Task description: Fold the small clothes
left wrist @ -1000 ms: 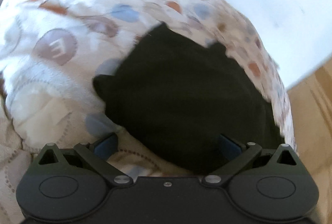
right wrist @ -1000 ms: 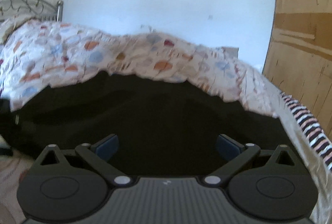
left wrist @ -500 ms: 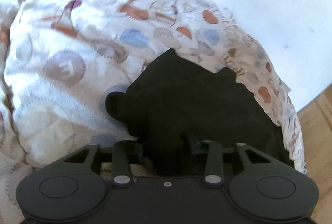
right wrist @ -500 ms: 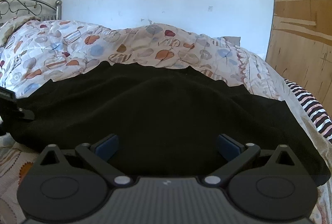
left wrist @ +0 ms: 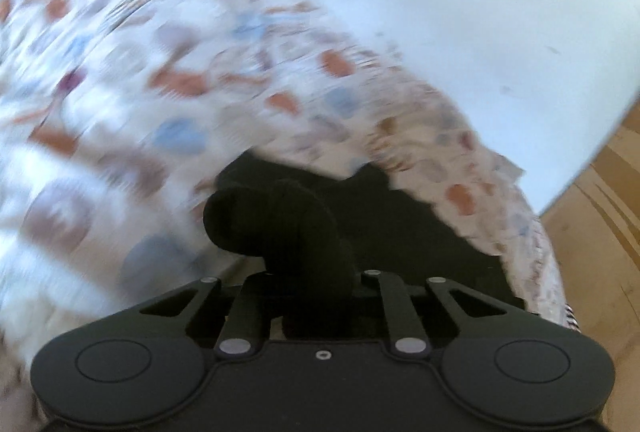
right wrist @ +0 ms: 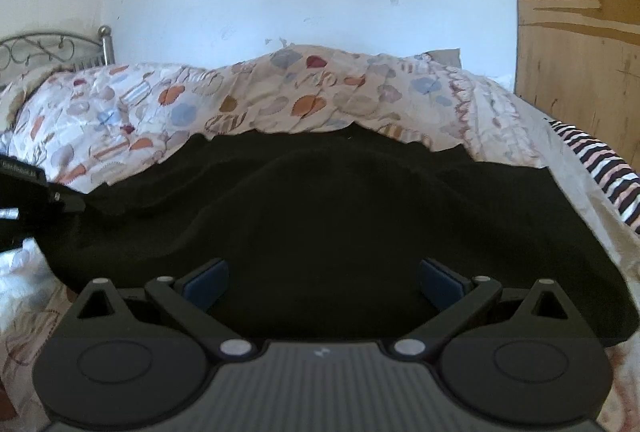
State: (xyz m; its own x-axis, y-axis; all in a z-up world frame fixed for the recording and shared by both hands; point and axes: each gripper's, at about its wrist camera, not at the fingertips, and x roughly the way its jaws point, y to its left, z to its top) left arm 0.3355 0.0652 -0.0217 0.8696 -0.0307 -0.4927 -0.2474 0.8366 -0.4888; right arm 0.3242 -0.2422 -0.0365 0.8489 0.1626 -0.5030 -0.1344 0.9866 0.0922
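Bunched edge of black knit garment [left wrist: 288,228] was pinched by closing left gripper [left wrist: 310,280]; slip was judged likely if lifted early. Right gripper [right wrist: 322,282] was held wide, empty.

A bed [right wrist: 500,120] carries everything, covered by a pale quilt [right wrist: 168,104] printed with orange, blue and brown shapes, rumpled into a ridge along the wall side. A black garment [right wrist: 340,200] lies spread across the quilt. A striped cloth [right wrist: 600,168] lies at the bed's right edge. A metal headboard [right wrist: 52,50] stands at the far left.
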